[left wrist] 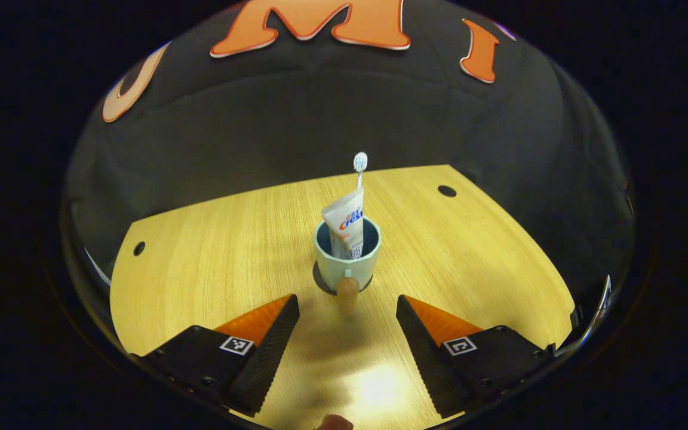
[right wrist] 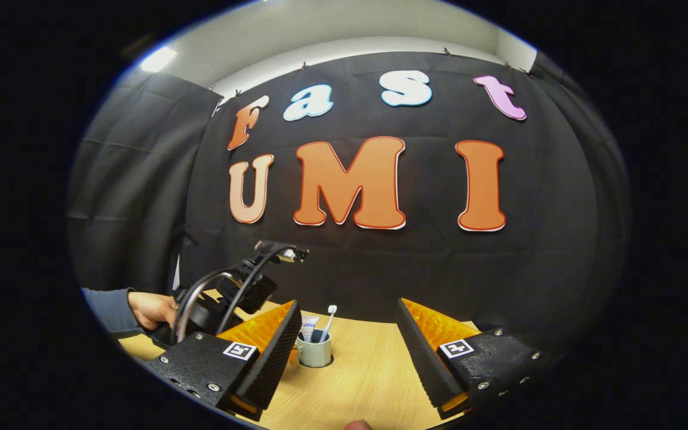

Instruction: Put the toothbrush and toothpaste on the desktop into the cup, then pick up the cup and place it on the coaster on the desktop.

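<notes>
Pale glazed cup (left wrist: 347,254) upright at mid-desk, round-walled, dark inside, stubby rounded handle (left wrist: 347,291) pointing toward the near edge. Inside, soft white toothpaste (left wrist: 346,224) tube standing on end, flat crimped end up, leaning against the rim; behind it a thin toothbrush (left wrist: 359,169), bristled oval head poking above the tube. Under the cup, dark round coaster (left wrist: 322,282) peeking out as a thin crescent at the base. All on a smooth light wood-grain desk (left wrist: 212,251) with small round holes near its far corners. Left gripper (left wrist: 347,310) spread wide, clutching nothing, ribbed wedge fingers flanking the handle without touching, cup just beyond the tips. In the right gripper view, same cup (right wrist: 314,350) seen small and farther off, tube (right wrist: 307,328) and brush (right wrist: 327,322) slanting out of it, on the desk (right wrist: 368,382). Right gripper (right wrist: 347,349) likewise gaping, nothing between its serrated fingers, held well back from the cup. Left of the cup in that view, the other tool's dark body with looping cable (right wrist: 218,298), gripped by a hand (right wrist: 151,309) in a grey-blue sleeve (right wrist: 111,310). Wrinkled black cloth wall (right wrist: 141,179) behind.
</notes>
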Available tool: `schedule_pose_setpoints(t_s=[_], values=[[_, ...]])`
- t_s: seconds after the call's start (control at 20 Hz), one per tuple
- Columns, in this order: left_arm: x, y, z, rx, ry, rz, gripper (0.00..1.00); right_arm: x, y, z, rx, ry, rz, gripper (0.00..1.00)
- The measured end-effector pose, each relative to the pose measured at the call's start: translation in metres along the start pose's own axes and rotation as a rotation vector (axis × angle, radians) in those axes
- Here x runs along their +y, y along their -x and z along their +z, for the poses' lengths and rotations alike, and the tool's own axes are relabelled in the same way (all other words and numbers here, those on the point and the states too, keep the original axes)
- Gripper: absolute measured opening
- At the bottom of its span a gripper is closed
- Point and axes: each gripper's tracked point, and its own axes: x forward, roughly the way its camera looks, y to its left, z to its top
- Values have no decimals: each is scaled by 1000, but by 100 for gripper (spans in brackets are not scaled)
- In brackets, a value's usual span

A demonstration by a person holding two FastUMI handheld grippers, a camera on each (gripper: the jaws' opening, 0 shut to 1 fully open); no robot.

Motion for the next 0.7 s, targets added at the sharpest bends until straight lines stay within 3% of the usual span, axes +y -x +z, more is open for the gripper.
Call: schedule_pose_setpoints(t_s=[0.2,0.35,0.4,0.45,0.7], values=[[17,58,21,-169,-11,51,99,15,-3,8,-22,29,-16,95],[39,96,31,-299,-44,137,94,20,-3,8,-25,50,-41,96],[45,106,34,-344,-58,164,98,24,-3,9,-29,51,-41,100],[48,117,37,-392,-67,179,98,27,-3,9,-29,49,-41,96],[53,174,45,-591,-43,177,97,39,4,7,-35,62,-43,96]])
